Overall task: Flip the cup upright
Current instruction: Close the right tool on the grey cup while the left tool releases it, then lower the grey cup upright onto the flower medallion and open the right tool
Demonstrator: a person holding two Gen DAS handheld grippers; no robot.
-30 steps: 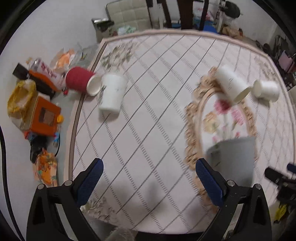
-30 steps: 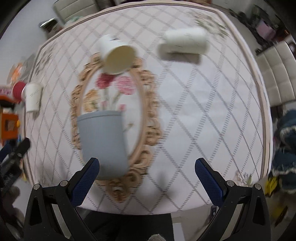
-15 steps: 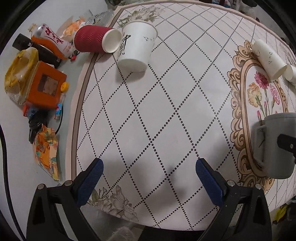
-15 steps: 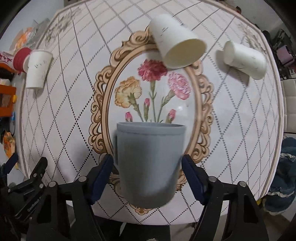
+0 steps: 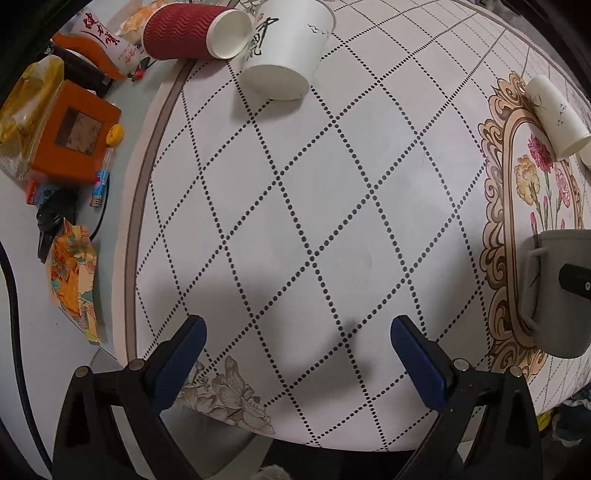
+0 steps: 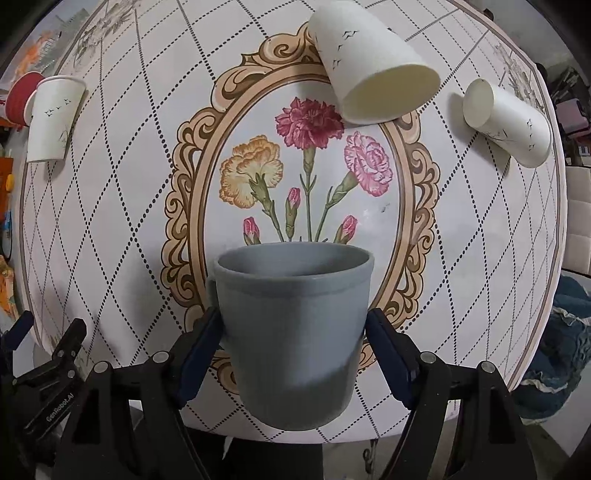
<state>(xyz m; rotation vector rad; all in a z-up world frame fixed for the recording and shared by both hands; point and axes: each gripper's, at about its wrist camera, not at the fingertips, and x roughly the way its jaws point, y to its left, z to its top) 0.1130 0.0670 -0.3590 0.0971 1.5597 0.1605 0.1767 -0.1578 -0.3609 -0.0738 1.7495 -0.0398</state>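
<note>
A grey mug (image 6: 293, 332) with a handle on its left side is clamped between the blue pads of my right gripper (image 6: 293, 347). It is held rim up, near the table's front edge, over the flower oval. The same mug (image 5: 557, 295) shows at the right edge of the left wrist view, with a right gripper finger across it. My left gripper (image 5: 295, 350) is open and empty above the table's near left part. Several white paper cups lie on their sides: one (image 6: 373, 70) at the oval's top, one (image 6: 506, 122) at the far right, one (image 5: 284, 48) at the far left.
A red ribbed cup (image 5: 192, 33) lies on its side at the table's far left rim. Left of the table are an orange box (image 5: 70, 133), snack packets (image 5: 72, 284) and a black cable. The round table (image 5: 295, 206) has a diamond-pattern cloth.
My right gripper closed its jaws onto the grey mug and the mug now shows its open rim upward. My left gripper moved closer to the table and to the left.
</note>
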